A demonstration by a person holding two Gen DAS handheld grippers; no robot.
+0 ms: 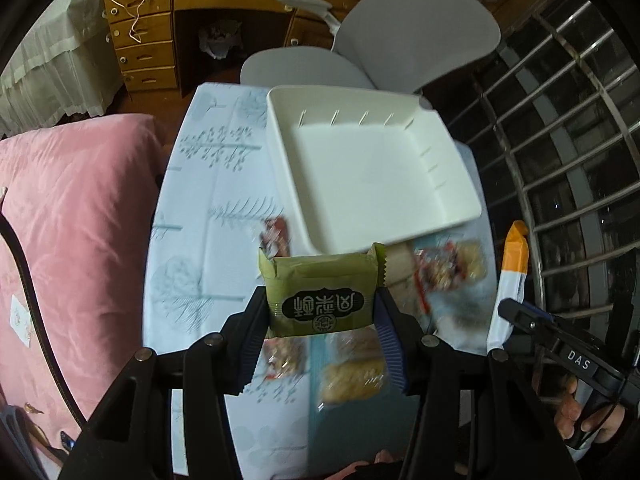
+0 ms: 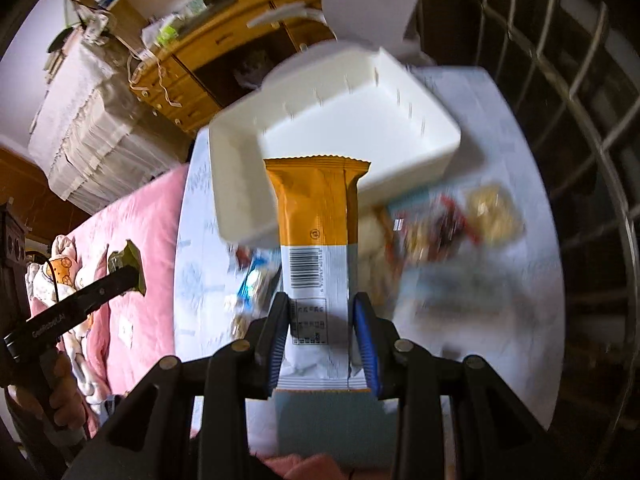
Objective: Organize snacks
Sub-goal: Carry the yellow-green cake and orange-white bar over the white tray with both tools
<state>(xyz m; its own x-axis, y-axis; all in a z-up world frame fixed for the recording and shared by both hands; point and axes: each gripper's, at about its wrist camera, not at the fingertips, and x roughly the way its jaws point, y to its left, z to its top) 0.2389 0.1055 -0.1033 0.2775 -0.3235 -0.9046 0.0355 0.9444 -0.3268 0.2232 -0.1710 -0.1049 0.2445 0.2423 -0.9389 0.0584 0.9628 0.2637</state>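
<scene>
Green snack packet [image 1: 322, 300] sits clamped between the left tongs [image 1: 320, 312].

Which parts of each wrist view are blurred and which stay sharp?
Left wrist view: green packet in the left claw is sharp, loose snacks below smear. Right wrist view: orange-and-white packet in the right claw is crisp; white tray and table streak; fisheye bends the edges.

Left gripper [image 1: 322, 312]: black linkage arms, round silver pivot screws, ribbed blue finger pads [image 1: 386, 340]. Right gripper [image 2: 322, 332]: same build; seen lower right of the left view, white "DAS" lettering on its black bar.
</scene>
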